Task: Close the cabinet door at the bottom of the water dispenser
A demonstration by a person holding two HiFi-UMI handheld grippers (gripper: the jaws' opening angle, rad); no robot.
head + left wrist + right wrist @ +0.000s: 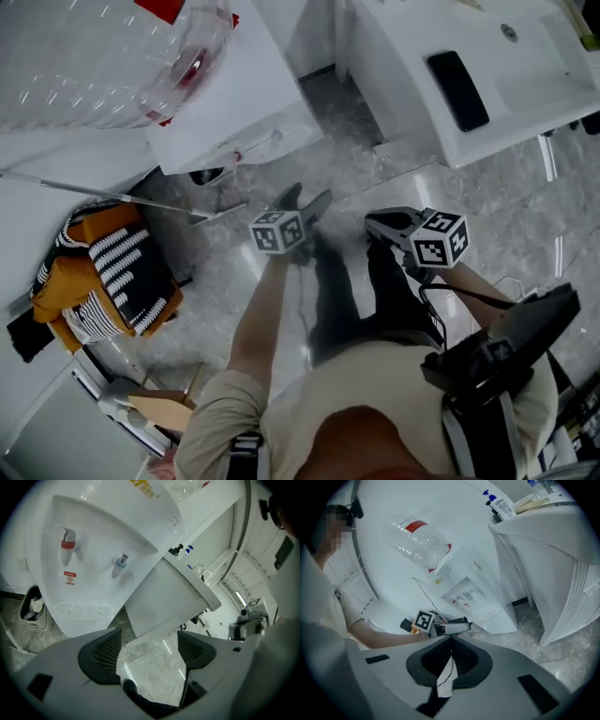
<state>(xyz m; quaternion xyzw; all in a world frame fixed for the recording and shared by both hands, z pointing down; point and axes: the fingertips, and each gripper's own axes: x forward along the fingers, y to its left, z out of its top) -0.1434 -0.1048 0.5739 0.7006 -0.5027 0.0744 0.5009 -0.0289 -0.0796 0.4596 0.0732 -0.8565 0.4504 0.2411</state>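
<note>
Beyond your left gripper (307, 199), jaws apart, and right gripper (375, 223), jaws together on nothing, the water dispenser (93, 550) shows no clear cabinet door at its foot, so pushing blind could strike its body.

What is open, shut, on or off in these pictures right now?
Left gripper: fingers apart, empty.
Right gripper: fingers together, empty.
Red tap on the white water dispenser: not running.
Blue tap: not running.
Clear plastic water bottle: upside down on the dispenser.
Bottom cabinet door: cannot tell.
</note>
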